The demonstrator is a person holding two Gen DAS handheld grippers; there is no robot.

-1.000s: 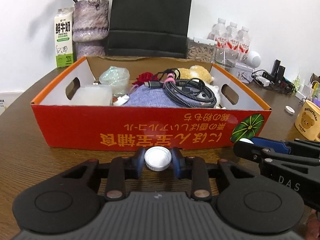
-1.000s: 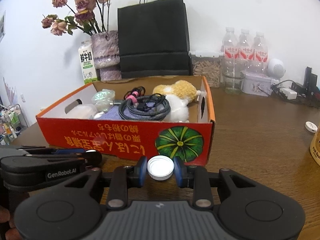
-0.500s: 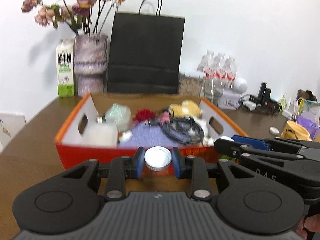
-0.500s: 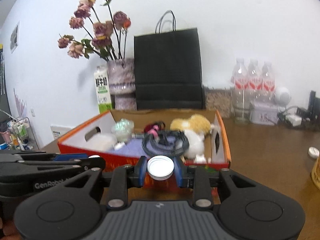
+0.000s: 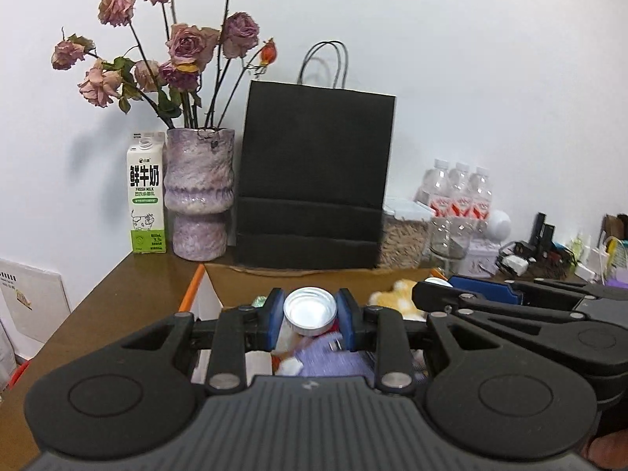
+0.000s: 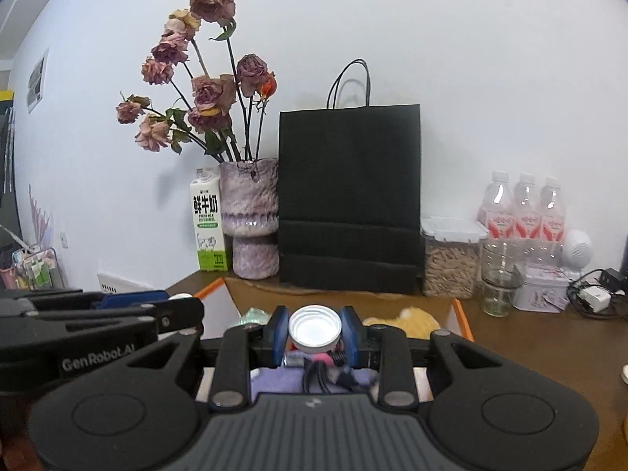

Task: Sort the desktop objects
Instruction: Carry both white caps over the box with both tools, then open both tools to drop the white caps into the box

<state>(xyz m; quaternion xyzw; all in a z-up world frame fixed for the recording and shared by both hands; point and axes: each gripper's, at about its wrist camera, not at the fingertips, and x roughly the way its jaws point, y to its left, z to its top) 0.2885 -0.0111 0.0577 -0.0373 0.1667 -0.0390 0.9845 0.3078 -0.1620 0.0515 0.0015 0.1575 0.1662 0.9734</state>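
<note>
Caps first: each claw is clamped on a small white bottle cap, gripped by its rim between the blue pads. In the left wrist view my left claw (image 5: pixel 310 316) pinches its cap (image 5: pixel 310 311) with the hollow side facing me; in the right wrist view my right claw (image 6: pixel 314 329) grips the other cap (image 6: pixel 314 326) the same way. Both caps hang in the air above the near part of the orange cardboard box (image 6: pixel 461 320) on the counter (image 6: pixel 549 337).

My main worry is the grip itself. The pads touch only two narrow points on a round, smooth rim, so I judge that a jolt or a tilt of the wrist could let a cap pivot and squirt out. If it drops over the box, fine; if it drops short, it may roll off across the counter.

The two claws also sit very close, side by side, the right one's linkage filling the right of the left view. A careless sideways move could knock them together and shake a cap loose.

Below the caps the box is already crowded: a purple cloth (image 5: pixel 333 365), a dark coiled cable (image 6: pixel 320 378), a yellow plush toy (image 6: pixel 412 324). A cap let go from height could bounce off the soft pile or vanish beneath it.

Farther back stand the vase of dried roses (image 5: pixel 199 192), the milk carton (image 5: pixel 146 200), the black paper bag (image 5: pixel 314 176) and the water bottles (image 6: pixel 522 208). Overshooting past the far wall of the box risks nudging the bag or the vase.
</note>
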